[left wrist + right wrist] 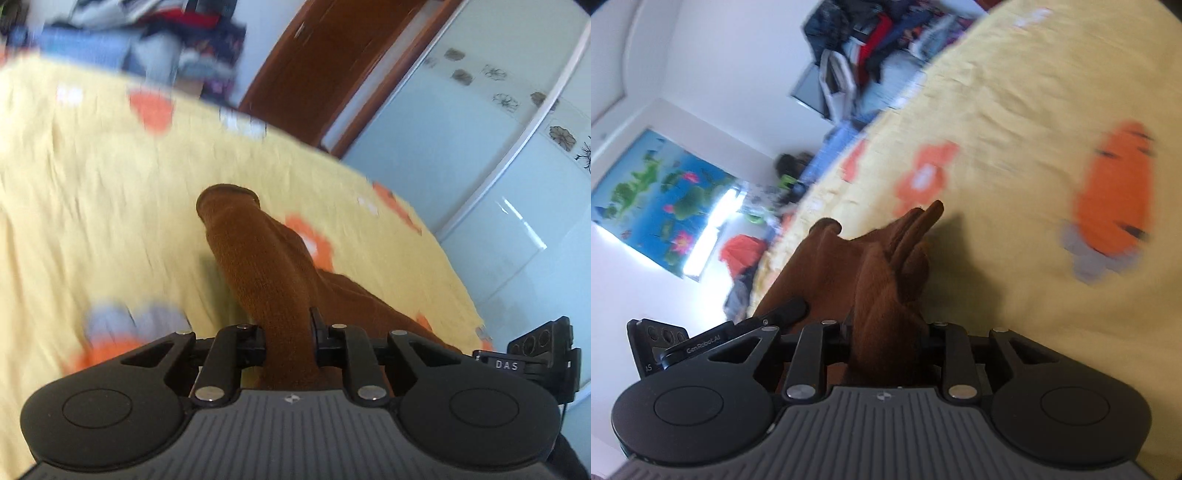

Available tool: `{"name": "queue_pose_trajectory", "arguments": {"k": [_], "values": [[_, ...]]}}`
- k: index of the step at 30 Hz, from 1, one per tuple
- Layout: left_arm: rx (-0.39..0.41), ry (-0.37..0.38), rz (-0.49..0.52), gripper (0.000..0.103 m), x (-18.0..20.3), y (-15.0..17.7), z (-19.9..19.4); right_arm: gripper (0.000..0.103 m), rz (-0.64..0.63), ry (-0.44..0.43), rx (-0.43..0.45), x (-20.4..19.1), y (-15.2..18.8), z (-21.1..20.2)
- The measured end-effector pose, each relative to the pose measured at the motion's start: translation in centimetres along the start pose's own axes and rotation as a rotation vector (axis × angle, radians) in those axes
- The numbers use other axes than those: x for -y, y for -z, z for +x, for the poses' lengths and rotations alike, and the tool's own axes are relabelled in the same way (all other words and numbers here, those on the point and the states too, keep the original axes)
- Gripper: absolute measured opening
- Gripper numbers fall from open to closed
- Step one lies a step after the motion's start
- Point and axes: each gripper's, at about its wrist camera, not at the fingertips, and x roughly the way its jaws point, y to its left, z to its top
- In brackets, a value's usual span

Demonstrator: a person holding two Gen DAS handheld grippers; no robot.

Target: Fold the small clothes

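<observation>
A small brown knit garment (258, 266) is held up over the yellow bedspread (92, 221). My left gripper (290, 332) is shut on one end of it; a tube-like cuff sticks out ahead of the jaws. My right gripper (886, 332) is shut on the other end of the brown garment (882, 273), whose bunched folds stick out ahead of the jaws. The other gripper's body shows at the edge of each view, close by. An orange and grey small garment (1112, 206) lies on the bedspread (1015, 110) to the right of my right gripper; it also shows blurred in the left wrist view (122, 332).
The bedspread has orange flower prints (923, 177). A pile of clothes (871, 40) lies beyond the far edge of the bed. A brown door (325, 62) and glass wardrobe panels (480, 147) stand past the bed's right side. A poster (661, 199) hangs on the white wall.
</observation>
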Motion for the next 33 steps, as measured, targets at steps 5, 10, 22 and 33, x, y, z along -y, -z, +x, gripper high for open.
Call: {"name": "queue_pose_trajectory", "arguments": {"k": [5, 10, 22, 33], "values": [[-0.09, -0.129, 0.024, 0.024, -2.7, -1.0, 2.6, 0.038, 0.026, 0.048, -0.036, 0.3, -0.7, 4.9], [-0.097, 0.018, -0.21, 0.053, -6.7, 2.0, -1.5, 0.085, 0.079, 0.004, -0.019, -0.1, 0.8, 2.5], [-0.188, 0.101, -0.254, 0.017, -5.5, 7.2, -4.9, 0.028, -0.047, 0.056, -0.197, -3.4, 7.8, 0.8], [0.026, -0.154, 0.175, 0.03, 0.5, 10.2, -11.3, 0.059, -0.093, 0.094, -0.03, -5.3, 6.9, -3.8]]}}
